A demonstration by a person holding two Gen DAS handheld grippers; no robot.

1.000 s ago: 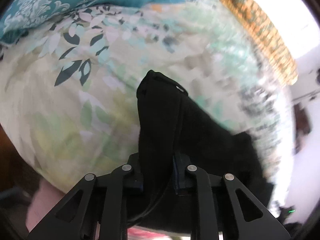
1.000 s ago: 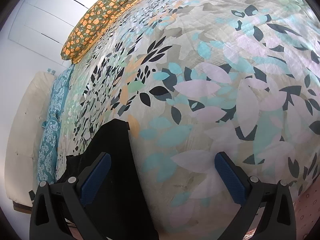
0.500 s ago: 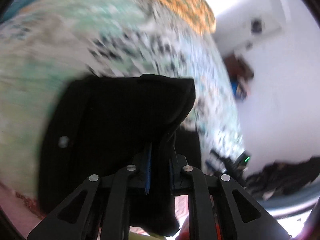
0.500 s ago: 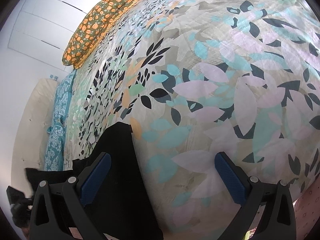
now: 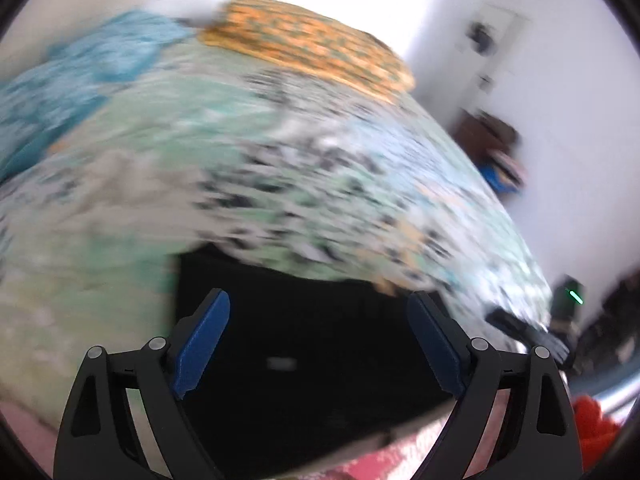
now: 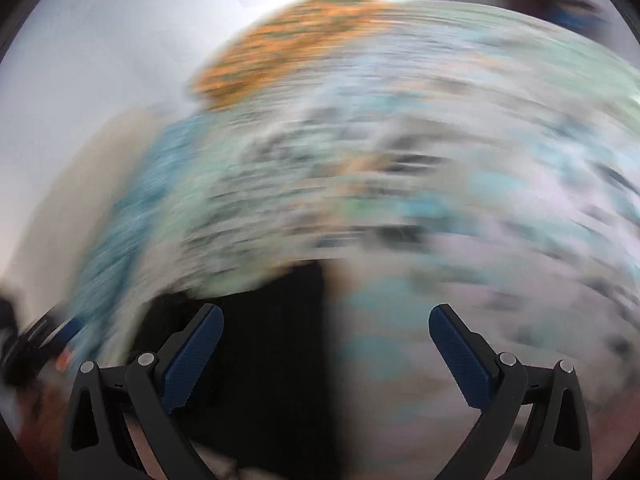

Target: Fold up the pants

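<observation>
The black pants lie folded on the leaf-print bedspread near its front edge. My left gripper hovers just above them, its jaws opening wide, blue pads clear of the cloth with nothing pinched. In the right wrist view the pants show as a dark block at lower left, under the left finger of my right gripper, which stands open and holds nothing. Both views are smeared by motion.
An orange patterned pillow lies at the head of the bed, with a teal patterned cloth to its left. Right of the bed stand white walls, a brown piece of furniture and dark clutter. Something red is at lower right.
My left gripper, shut on a fold of the pants before, has let go and opened wide; the pants now lie flat. Both views have swung and rolled, the right one blurring strongly.
</observation>
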